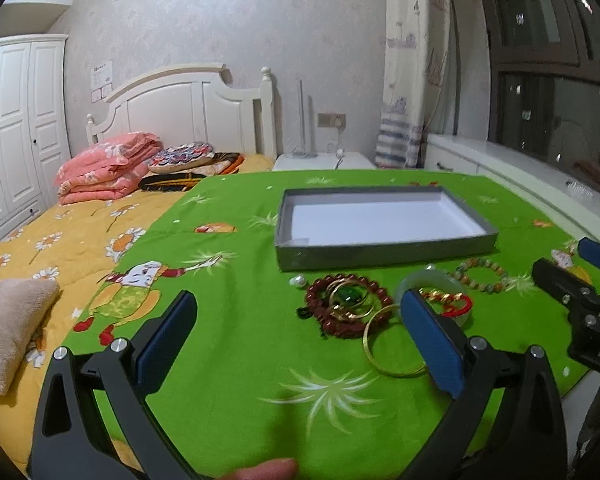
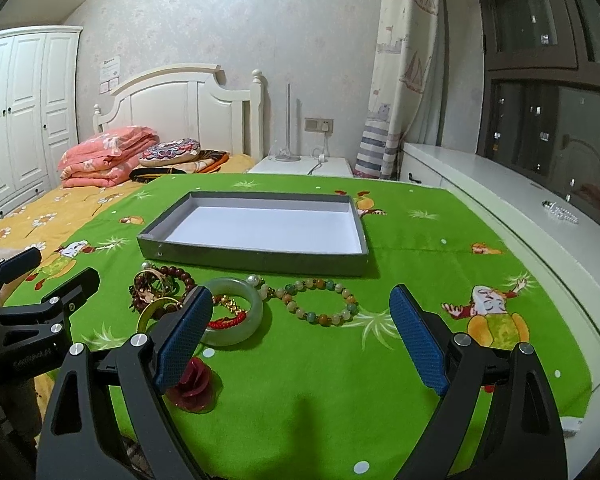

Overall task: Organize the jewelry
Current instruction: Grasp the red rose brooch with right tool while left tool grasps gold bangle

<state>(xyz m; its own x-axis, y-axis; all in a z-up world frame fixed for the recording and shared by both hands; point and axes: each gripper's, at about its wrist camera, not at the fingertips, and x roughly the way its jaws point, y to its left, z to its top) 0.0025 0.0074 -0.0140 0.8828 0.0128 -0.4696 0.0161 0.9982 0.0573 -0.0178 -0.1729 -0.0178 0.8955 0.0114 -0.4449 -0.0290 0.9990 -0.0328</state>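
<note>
Bedding lay at the far left: folded pink quilts [image 2: 108, 152] on a yellow bed [image 1: 60, 240] under a white headboard [image 1: 188, 108]. The left gripper [image 1: 296, 332] hung over the green surface [image 1: 236, 344], its blue fingers [image 1: 164, 340] spread wide apart and holding nothing. Just right of its middle, a dark red bead bracelet [image 1: 340, 292] lay tangled with gold rings and a green stone, a gold bangle [image 1: 392, 348] touching its near edge. Beside these sat a pale jade bangle [image 2: 236, 308] with a red cord bracelet [image 2: 228, 319] inside it, and nearer, a dark red fabric rose [image 2: 194, 386]. Farther back stood the grey tray [image 2: 260, 258], its white floor bare. Right of the jade bangle lay a multicoloured bead bracelet [image 2: 320, 300]. The right gripper [image 2: 300, 336] hovered near it, its fingers [image 2: 416, 340] also wide apart and empty. A white ledge [image 2: 520, 208] ran along the far right.
</note>
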